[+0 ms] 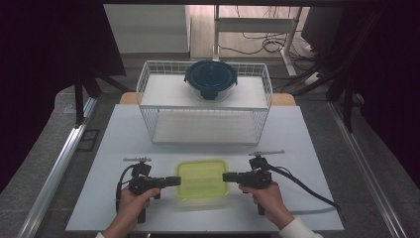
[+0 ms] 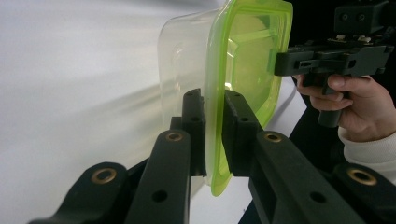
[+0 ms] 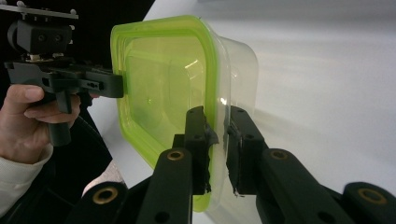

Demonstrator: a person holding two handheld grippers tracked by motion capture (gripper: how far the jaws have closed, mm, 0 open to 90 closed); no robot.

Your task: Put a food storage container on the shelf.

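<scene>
Item: box (image 1: 202, 180), clear tub with green lid, near edge of the table (image 1: 114, 148), in front of the wire rack (image 1: 148, 94). A round dark-lidded bowl (image 1: 211, 79) sits on the rack's top shelf.

Grip: my left gripper (image 2: 213, 133) is clamped on the lid rim at the box's left short side; my right gripper (image 3: 217, 140) is clamped on the rim at the opposite side. Each has one jaw above the lid and one below the flange.

Orientation: lid faces up; long axis runs left to right, between my two grippers.

Risks, as I judge them: both holds are thin pinches on a flexible rim. If my hands rise unevenly, the box tilts and could slide out. If I pull the grippers apart, the lid may peel off and drop the tub. Squeezing inward could buckle the lid.
</scene>
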